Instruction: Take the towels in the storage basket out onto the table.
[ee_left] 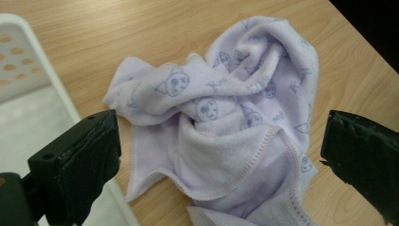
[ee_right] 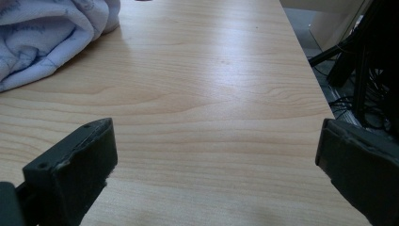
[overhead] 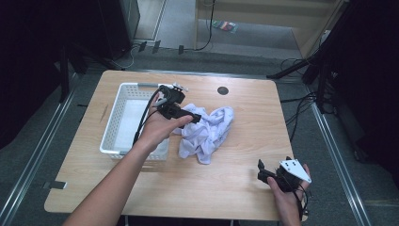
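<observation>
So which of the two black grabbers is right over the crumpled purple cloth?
The left gripper, beside the white plastic basket, hovers open above the lilac printed cloth. The right gripper waits near the table's front corner.

Left tongs (overhead: 195, 117) aloft on an outstretched forearm, jaws wide; right tongs (overhead: 261, 170) low, jaws wide.

From my seat the towel (ee_left: 221, 122) looks like soft fleecy cloth, pale lilac, matt and fuzzy, with a little printed animal pattern and a stitched hem. The table (ee_right: 211, 94) is light wood-grain, smooth with a mild sheen where the light hits it. The basket (overhead: 113, 117) is white plastic, hard and slightly glossy, with punched holes in the walls. Pads on the left hand-held gripper (ee_left: 221, 155) look like black matt rubber or foam, kinda rough and chewed at the edges.
</observation>
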A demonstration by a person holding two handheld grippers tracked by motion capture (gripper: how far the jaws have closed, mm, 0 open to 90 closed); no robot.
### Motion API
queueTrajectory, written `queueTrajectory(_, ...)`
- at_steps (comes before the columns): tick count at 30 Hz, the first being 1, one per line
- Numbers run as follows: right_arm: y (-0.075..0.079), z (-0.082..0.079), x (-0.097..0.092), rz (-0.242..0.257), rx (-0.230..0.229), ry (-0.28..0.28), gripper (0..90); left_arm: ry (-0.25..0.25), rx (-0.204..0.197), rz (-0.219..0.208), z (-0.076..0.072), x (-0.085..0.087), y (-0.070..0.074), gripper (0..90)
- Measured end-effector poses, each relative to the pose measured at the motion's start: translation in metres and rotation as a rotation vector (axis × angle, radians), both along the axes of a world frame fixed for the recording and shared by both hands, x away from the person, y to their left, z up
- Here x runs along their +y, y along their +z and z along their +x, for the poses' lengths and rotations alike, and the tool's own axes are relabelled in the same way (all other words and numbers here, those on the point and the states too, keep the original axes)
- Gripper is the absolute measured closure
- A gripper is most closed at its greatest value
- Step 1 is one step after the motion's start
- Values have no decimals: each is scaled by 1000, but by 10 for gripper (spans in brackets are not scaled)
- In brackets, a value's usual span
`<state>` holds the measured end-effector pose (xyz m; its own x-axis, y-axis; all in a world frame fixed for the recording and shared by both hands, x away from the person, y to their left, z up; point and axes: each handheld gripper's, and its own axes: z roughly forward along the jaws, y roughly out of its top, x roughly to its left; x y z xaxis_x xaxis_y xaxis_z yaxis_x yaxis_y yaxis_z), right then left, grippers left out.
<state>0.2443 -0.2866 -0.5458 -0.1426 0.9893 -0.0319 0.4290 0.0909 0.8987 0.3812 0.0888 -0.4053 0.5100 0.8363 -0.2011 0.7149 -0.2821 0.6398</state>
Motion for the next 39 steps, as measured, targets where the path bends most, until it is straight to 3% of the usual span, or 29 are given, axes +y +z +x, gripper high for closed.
queueTrajectory(7,0,0,0,-2,1,-1,0,16,-43,29,-9,22,0,0)
queueTrajectory(11,0,0,0,-4,1,-1,0,24,-55,25,-13,31,-1,0)
queueTrajectory(16,0,0,0,-7,2,0,0,67,-72,5,-17,53,-7,0)
queueTrajectory(22,0,0,0,-8,3,0,0,100,-76,26,-24,75,-13,0)
queueTrajectory(34,0,1,1,-13,6,-6,0,162,-111,12,-46,113,-17,0)
queueTrajectory(39,0,1,1,-15,6,-6,0,189,-145,31,-56,126,-22,0)
